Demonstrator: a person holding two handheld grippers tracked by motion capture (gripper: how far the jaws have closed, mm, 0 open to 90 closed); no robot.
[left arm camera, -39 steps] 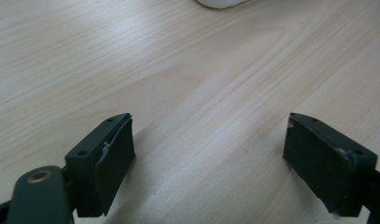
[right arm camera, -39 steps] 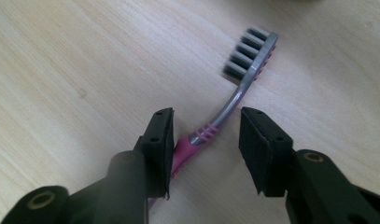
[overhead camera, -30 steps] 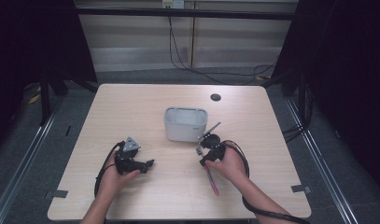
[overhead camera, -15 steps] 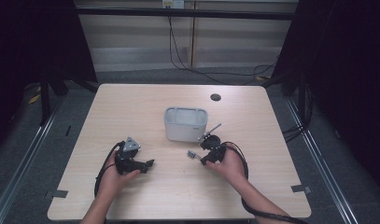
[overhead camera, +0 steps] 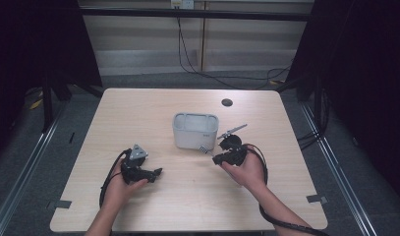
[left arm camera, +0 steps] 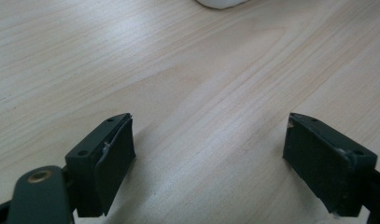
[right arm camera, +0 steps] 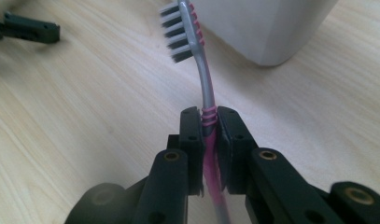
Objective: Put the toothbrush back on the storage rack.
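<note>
Right gripper view: the right gripper pinches a toothbrush by its pink handle. The jaws have just squeezed shut on it. You can see the dark bristles and the grey neck up close here.
High view: the toothbrush is only a tiny striped bit sticking out of the right gripper. This view shows both hands, the whole table and the full cup.
Left gripper view: the left gripper has its jaws spread wide with bare wood between them. A white edge of the cup peeks in at the top.
Where the toothbrush is: in the right gripper, near the middle of the table, just in front of the cup.
Which way it points: its long line runs straight out from the jaws. The head end points toward the cup's near side. In the right gripper view the bristles face left and the neck bends a little.
Left gripper: in the high view the left gripper sits low at the near left of the table, well apart from the toothbrush.
Other things: a small dark round spot sits on the far side of the table. A grey stick pokes up from the right gripper.
In the way: the cup stands just beside the brush head, on its right in the right gripper view.
</note>
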